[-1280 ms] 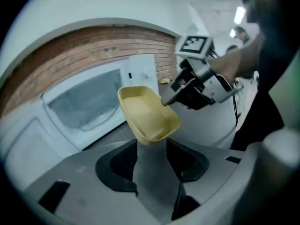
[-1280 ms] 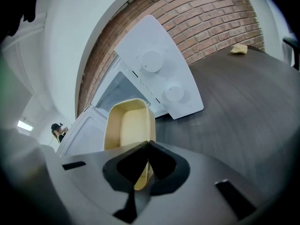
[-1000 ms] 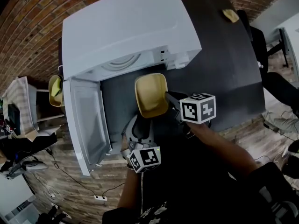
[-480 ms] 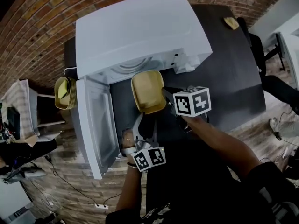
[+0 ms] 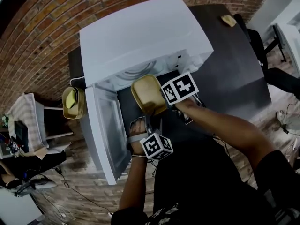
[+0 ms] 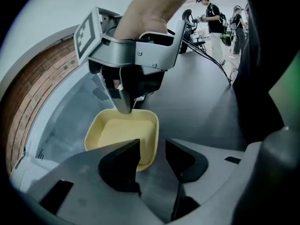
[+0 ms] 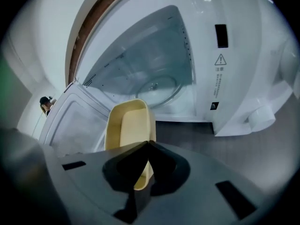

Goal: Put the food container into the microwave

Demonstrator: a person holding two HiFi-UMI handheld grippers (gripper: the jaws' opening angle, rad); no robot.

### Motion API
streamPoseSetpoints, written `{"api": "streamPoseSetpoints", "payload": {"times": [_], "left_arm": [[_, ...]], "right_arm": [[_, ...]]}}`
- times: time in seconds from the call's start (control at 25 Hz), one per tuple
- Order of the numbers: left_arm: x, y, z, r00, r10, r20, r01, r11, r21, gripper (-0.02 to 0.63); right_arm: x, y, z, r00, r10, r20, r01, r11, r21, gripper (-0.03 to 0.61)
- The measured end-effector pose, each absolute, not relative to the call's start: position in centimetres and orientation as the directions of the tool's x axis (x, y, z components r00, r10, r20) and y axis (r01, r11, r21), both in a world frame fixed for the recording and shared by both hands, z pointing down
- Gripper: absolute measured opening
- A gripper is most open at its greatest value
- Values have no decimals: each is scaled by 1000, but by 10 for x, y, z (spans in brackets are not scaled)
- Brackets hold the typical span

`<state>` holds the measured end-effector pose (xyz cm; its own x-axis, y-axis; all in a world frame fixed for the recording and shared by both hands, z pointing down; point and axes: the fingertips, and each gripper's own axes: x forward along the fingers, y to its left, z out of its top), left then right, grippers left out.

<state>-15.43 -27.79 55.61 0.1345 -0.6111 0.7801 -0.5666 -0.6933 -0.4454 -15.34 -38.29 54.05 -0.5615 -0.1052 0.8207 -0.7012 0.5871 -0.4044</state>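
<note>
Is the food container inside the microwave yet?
Out. The food container, pinched by the right gripper, hangs before the microwave, whose door stands open.

Food container (image 7: 126,125), its rim pinched in the right gripper (image 7: 149,144): pale yellow, smooth, matt, plastic-looking. Right gripper and left gripper (image 6: 152,145): grey matt plastic bodies, dull black jaw pads. Microwave (image 5: 140,32) ahead of the jaws: white casing, smooth, faintly glossy; clear, glassy turntable (image 7: 161,87) inside. Table (image 5: 225,74) beneath the grippers: dark, smooth, matt. Wall (image 5: 42,27) beyond the microwave: rough red brick.
</note>
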Motion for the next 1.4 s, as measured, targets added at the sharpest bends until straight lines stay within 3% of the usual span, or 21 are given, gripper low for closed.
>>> {"api": "streamPoseSetpoints", "payload": {"times": [0.32,0.6,1.08,1.4], "left_arm": [[-155,-286,560,125,-580,805,-522,-729,-444,54],[-152,-286,563,131,-568,812,-506,-743,-438,24],[-156,-300,549,132,-593,794,-434,-755,-492,18],[-167,-311,542,125,-590,798,-391,-768,-506,18]], "right_arm": [[-154,-387,547,-530,-60,846,-751,497,-436,66],[-159,-387,542,-530,-68,845,-726,551,-411,66],[-169,-394,512,-628,-354,694,-639,743,-200,69],[-138,-406,484,-647,-473,598,-674,722,-158,86]]}}
